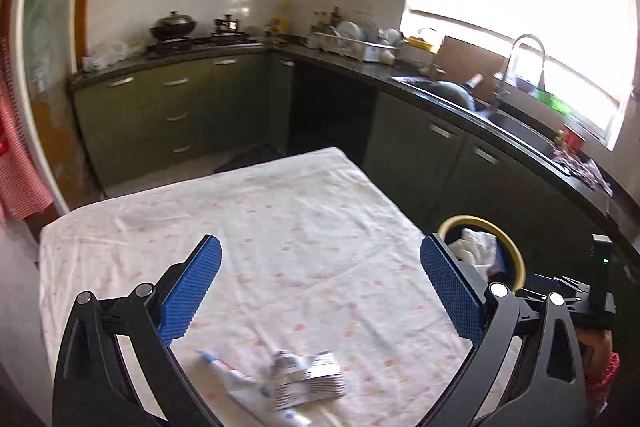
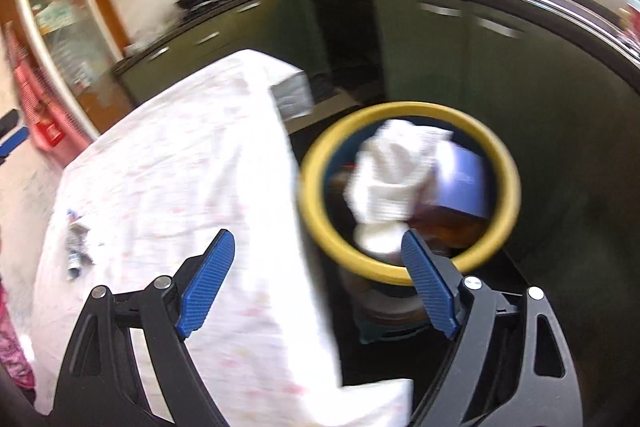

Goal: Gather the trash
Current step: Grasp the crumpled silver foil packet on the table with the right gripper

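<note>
Blue ribbed pads are lining both pairs of fingers, and both pairs are standing wide apart with nothing between them. In the left wrist view the left gripper (image 1: 320,291) is hanging over the white cloth-covered surface with faint pink dots (image 1: 280,219), and the one piece of trash on it, a crumpled grey-and-white printed wrapper with a flat strip of packaging trailing from it (image 1: 304,379), is lying low in the frame, between the black finger arms and nearer the camera than the pads. That placing reads as deliberate: spread this wide, the fingers are leaving room to come down on either side of something flat and light. In the right wrist view the right gripper (image 2: 316,287) is hovering by the right edge of the cloth, at centre right of the frame, above the round yellow-rimmed dark bin (image 2: 412,111) that is standing on the floor just beside the surface; one blue pad is overlapping the near rim in the picture. Inside the bin a bunched white cloth or paper (image 2: 388,179) and a pale blue box-like item (image 2: 460,183) are sitting on top, so part of the collecting looks done. The same wrapper (image 2: 78,247) is showing at the left edge of this view, well apart from the bin. My judgement is that the wrapper is the next piece due, and that its thinness against the soft, wrinkled cloth could make the pinch catch fabric along with it. The right view is blurred, so finer detail in the bin is beyond telling.
</note>
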`<state>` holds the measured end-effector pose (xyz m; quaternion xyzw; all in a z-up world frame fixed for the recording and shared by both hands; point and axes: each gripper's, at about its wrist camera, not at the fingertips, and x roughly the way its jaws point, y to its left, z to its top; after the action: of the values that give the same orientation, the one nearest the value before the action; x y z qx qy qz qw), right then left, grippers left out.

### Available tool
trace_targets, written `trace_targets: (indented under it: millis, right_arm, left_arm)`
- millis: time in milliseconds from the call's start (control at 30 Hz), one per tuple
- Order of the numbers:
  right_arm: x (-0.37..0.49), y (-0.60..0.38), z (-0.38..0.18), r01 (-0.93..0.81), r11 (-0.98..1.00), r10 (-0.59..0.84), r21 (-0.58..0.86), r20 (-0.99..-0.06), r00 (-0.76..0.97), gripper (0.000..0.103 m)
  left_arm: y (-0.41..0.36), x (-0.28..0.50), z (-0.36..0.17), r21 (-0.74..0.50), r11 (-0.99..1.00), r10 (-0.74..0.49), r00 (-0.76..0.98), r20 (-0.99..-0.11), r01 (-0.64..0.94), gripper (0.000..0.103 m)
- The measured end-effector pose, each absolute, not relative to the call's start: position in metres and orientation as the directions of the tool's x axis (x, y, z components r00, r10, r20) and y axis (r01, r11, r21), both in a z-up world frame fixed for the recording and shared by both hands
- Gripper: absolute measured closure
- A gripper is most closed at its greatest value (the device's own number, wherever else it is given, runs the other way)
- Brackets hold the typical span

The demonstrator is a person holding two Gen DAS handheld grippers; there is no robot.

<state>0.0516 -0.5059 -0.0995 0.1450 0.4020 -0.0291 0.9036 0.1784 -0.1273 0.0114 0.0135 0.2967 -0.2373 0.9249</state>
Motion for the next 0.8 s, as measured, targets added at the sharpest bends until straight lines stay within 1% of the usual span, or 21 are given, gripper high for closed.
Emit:
trace_targets:
  millis: [67,133,233,367,467,533,633,800]
  right_arm:
    - [0.065,-0.475,-0.097,0.087,0.963,0.134,0.256,-0.730,0.670,0.022]
    - [0.078,-0.440,-0.094,-0.007,0.964,0.204,0.265,-0.726,0.656,0.025]
    - [0.093,-0.387,-0.092,-0.158,0.951,0.306,0.266,-0.727,0.615,0.025]
    - [0.111,-0.323,-0.093,-0.305,0.923,0.374,0.235,-0.736,0.565,0.025]
    - [0.119,-0.287,-0.092,-0.411,0.902,0.363,0.132,-0.746,0.558,0.025]
    - [0.124,-0.270,-0.092,-0.494,0.867,0.367,0.066,-0.755,0.544,0.025]
    - [0.134,-0.251,-0.100,-0.591,0.806,0.338,-0.029,-0.797,0.500,0.025]
    - [0.153,-0.237,-0.124,-0.694,0.717,0.323,-0.067,-0.851,0.415,0.025]
  left_arm:
    - [-0.089,0.185,0.003,-0.100,0.932,-0.345,0.769,-0.538,0.348,0.005]
    - [-0.053,0.193,-0.008,-0.089,0.961,-0.268,0.808,-0.525,0.262,0.005]
    - [-0.010,0.208,-0.033,-0.108,0.979,-0.203,0.824,-0.529,0.172,0.005]
    - [0.029,0.226,-0.071,-0.142,0.986,-0.149,0.821,-0.551,0.084,0.005]
    - [0.036,0.234,-0.088,-0.136,0.990,-0.117,0.810,-0.574,0.046,0.005]
    - [0.037,0.232,-0.089,-0.127,0.991,-0.111,0.817,-0.566,0.046,0.005]
    - [0.039,0.228,-0.090,-0.143,0.988,-0.122,0.824,-0.553,0.051,0.005]
    - [0.035,0.218,-0.081,-0.119,0.992,-0.090,0.851,-0.517,0.033,0.005]
